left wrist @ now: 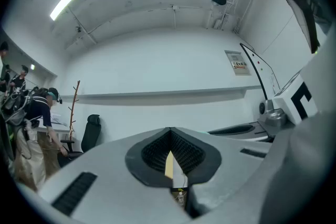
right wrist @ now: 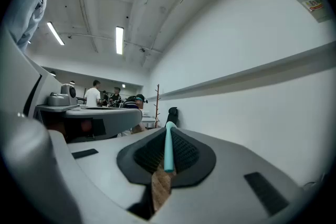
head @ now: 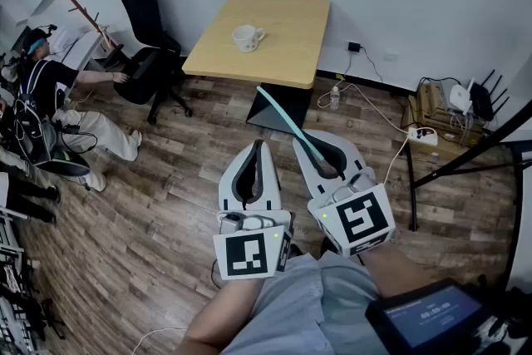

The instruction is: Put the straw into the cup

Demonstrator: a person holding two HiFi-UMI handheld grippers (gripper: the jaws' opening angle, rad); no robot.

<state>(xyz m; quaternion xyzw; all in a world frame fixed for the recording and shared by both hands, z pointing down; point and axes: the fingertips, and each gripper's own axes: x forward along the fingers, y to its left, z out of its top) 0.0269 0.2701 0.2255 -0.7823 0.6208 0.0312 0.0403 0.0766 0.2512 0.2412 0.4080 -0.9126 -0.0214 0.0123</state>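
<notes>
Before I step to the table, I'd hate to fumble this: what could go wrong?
1. The right gripper pinches the straw near one end; its long free length could pivot in the jaws.
2. The cup stands unsupported on the table; a straw tip hitting its rim might tip it.
3. Cables and a bottle lie on the floor by the table: a possible trip.
</notes>
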